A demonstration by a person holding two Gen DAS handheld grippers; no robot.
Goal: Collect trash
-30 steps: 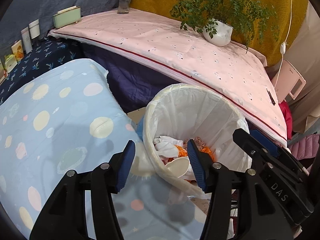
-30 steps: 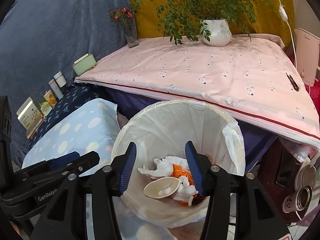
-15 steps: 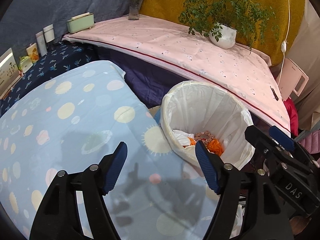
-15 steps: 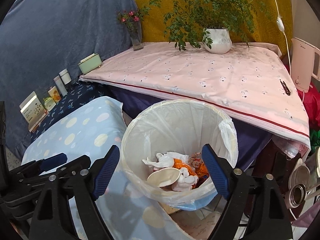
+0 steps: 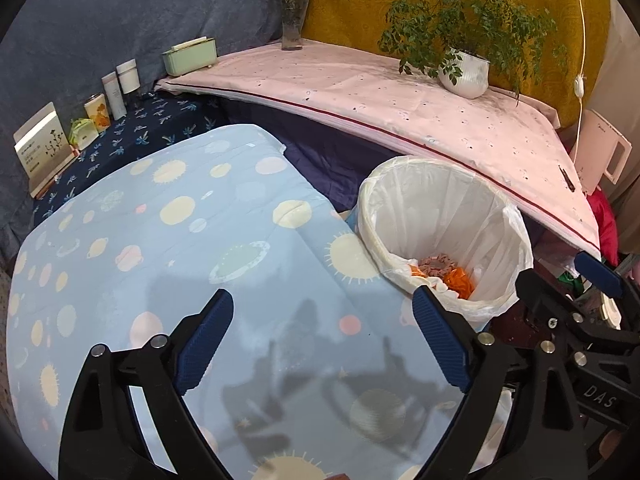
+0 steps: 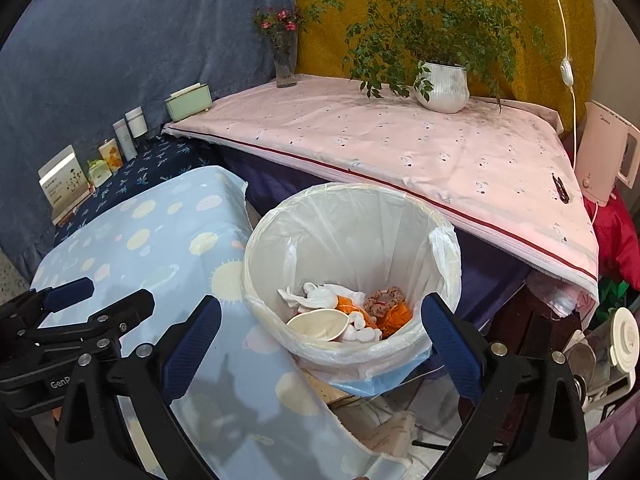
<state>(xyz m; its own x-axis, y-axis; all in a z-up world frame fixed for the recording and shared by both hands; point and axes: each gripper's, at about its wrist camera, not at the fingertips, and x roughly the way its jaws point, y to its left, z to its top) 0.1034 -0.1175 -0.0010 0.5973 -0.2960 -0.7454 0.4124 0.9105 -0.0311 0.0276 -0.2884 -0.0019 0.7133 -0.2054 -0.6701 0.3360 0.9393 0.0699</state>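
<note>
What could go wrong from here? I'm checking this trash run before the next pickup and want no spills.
1. The bin stands tight against the blue cloth edge; the open right gripper hovers near its rim and might tip it.
2. The bag is loosely bunched at one side and may slip in.
3. The left gripper, open above the cloth, sits close to the right one; they could collide.

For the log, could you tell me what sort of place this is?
Probably a staged home room: cloth-covered tables, a lined trash bin, a potted plant and an electric kettle.
</note>
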